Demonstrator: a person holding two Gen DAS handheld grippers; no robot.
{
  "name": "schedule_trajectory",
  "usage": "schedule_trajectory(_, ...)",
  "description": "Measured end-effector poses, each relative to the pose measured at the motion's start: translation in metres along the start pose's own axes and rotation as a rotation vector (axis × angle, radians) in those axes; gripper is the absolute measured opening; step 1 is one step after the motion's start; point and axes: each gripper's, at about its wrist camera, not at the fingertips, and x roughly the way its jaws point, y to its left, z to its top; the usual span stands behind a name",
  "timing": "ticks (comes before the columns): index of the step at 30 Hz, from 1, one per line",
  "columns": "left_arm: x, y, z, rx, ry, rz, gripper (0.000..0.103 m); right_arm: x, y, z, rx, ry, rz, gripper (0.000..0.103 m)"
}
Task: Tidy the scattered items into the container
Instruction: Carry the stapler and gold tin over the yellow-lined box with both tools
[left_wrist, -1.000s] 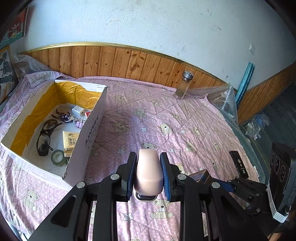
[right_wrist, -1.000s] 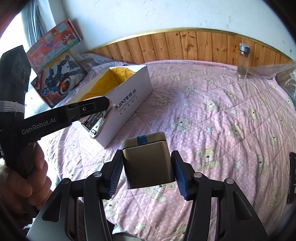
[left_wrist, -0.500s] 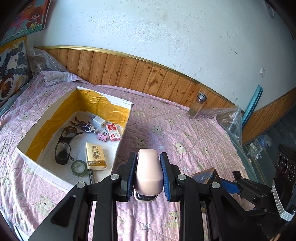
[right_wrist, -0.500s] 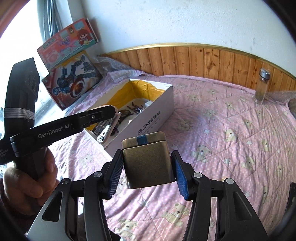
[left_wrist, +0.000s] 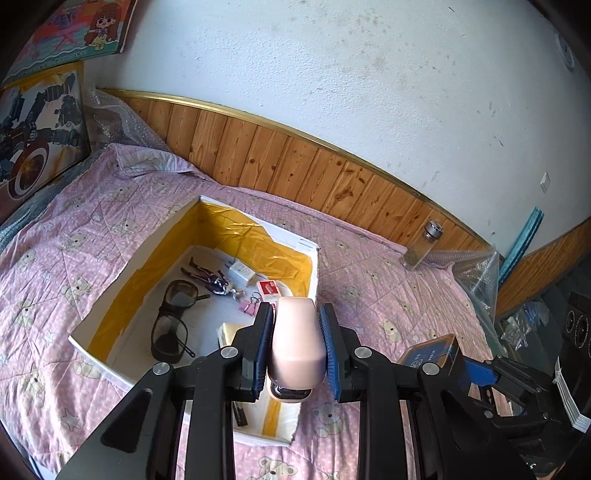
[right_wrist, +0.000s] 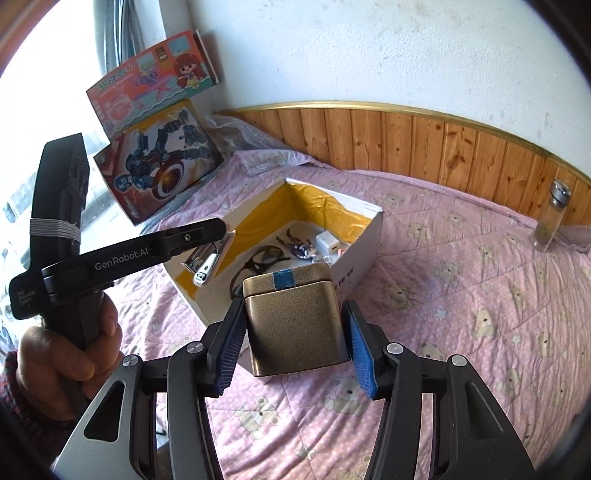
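left tool (left_wrist: 296, 350) grips stapler (left_wrist: 295, 347) over box (left_wrist: 314, 273) rim | right tool (right_wrist: 293, 332) grips tin (right_wrist: 293, 325) beside box

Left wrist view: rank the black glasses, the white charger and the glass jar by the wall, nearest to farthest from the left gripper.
From the left gripper, which grips a pink stapler:
1. Black glasses, in the box, near left.
2. White charger, deeper in the box, toward its far end.
3. Glass jar, far right on the bed, against the wood panelling.
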Motion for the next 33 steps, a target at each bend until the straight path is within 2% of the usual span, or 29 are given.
schedule_trajectory(15,0.024,0.064,0.022,-0.08,0.019,0.055,0.027,0.074,0.017,0.06,-0.064,0.066,0.067,0.055)
schedule_trajectory(22,0.037,0.077,0.022,-0.083,0.054,0.069,0.027,0.12,0.01,0.078,-0.017,0.134,0.119,0.055)
schedule_trajectory(33,0.061,0.081,0.011,-0.076,0.135,0.069,0.027,0.181,0.003,0.097,0.016,0.237,0.141,0.055)
